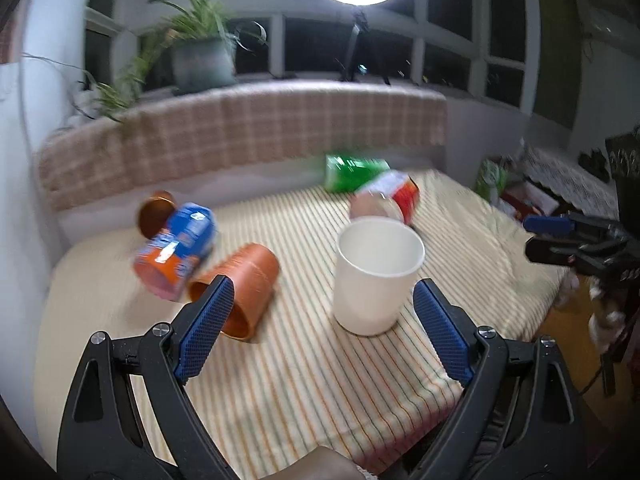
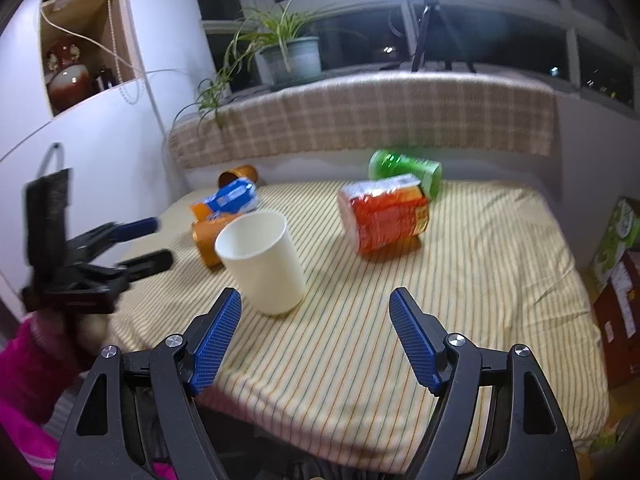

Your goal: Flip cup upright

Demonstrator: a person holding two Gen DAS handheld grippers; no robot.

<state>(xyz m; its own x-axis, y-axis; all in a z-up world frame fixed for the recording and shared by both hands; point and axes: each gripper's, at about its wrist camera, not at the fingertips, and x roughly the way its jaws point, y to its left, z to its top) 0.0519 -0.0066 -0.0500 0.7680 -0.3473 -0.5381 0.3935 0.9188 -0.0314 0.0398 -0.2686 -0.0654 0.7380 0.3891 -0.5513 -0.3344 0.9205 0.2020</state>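
Note:
A white paper cup point(image 1: 376, 272) stands upright, mouth up, on the striped tablecloth point(image 1: 320, 380); it also shows in the right wrist view point(image 2: 262, 258). My left gripper point(image 1: 324, 294) is open and empty, its blue fingers just short of the cup on either side. My right gripper point(image 2: 316, 304) is open and empty, with the cup ahead and a little left of its left finger. An orange cup point(image 1: 240, 292) lies on its side left of the white cup. Each gripper appears in the other's view: the right one at the far right edge point(image 1: 548, 236), the left one at the left point(image 2: 148, 240).
A blue-and-orange snack pack point(image 1: 176, 252) and a small brown cup point(image 1: 154, 212) lie at the back left. A red-and-white pack point(image 2: 386, 216) and a green canister point(image 2: 404, 170) lie at the back. Boxes point(image 2: 616, 280) stand off the table's right edge.

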